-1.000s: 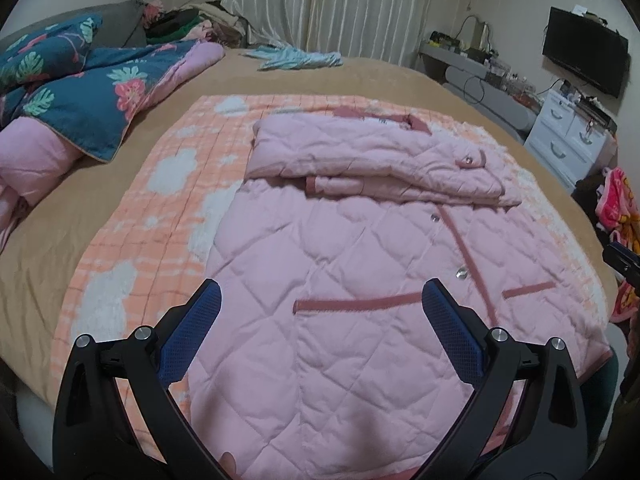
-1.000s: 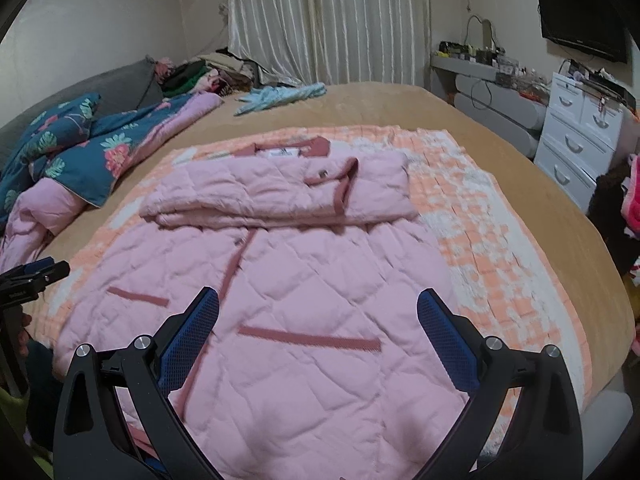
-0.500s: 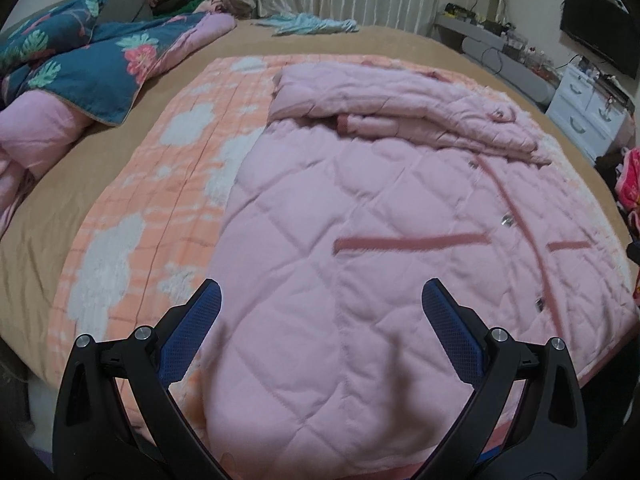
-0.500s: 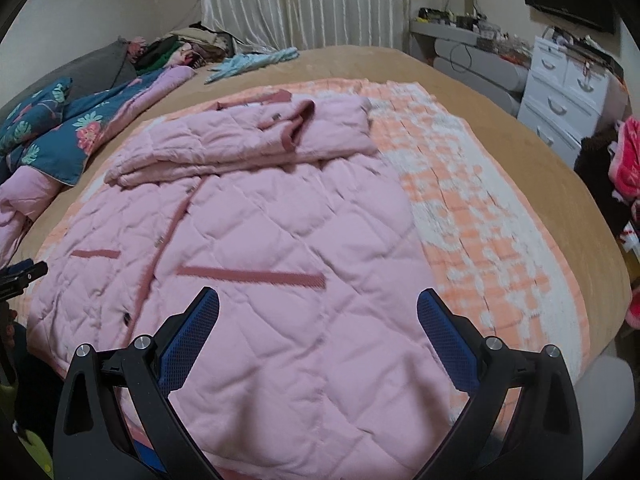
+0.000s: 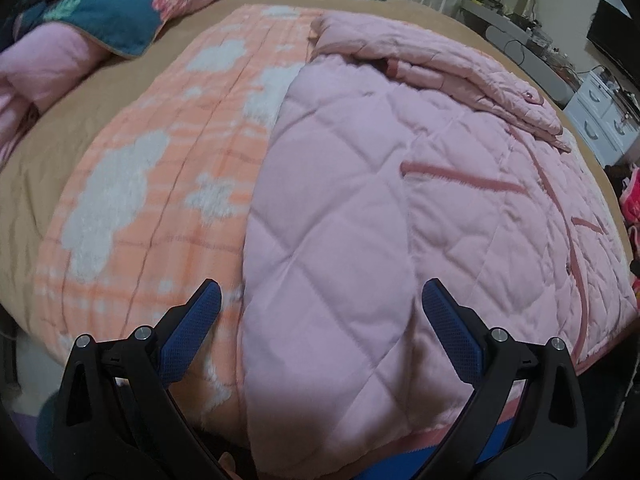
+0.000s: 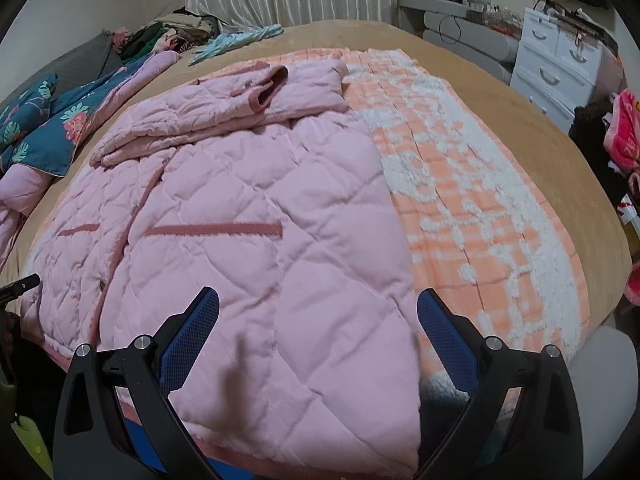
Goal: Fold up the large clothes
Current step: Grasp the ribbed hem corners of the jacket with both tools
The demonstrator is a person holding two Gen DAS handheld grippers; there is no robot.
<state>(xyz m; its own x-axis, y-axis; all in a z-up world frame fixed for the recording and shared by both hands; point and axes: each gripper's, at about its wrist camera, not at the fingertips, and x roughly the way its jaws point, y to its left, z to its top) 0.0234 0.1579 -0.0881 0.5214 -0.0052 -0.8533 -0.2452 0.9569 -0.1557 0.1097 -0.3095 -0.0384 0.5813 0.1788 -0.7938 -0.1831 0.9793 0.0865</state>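
Note:
A large pink quilted coat [image 5: 360,208] [image 6: 248,208] lies flat on an orange-and-white blanket [image 5: 152,184] [image 6: 480,208] on the bed. Its sleeves are folded across the chest near the collar. Dark pink pocket trims run across the front. My left gripper [image 5: 318,304] hangs open just above the coat's lower left corner, near the hem. Low over the coat's lower right corner, my right gripper [image 6: 318,312] is open too. Neither holds any cloth.
A blue floral quilt [image 5: 104,4] [image 6: 52,128] and pink bedding lie at the bed's left. A light blue garment [image 6: 240,40] lies at the far side. White drawers [image 6: 560,68] and a pile of clothes stand to the right.
Both grippers have dropped and moved forward toward the coat's hem. The coat now fills more of each view. Both stay open.

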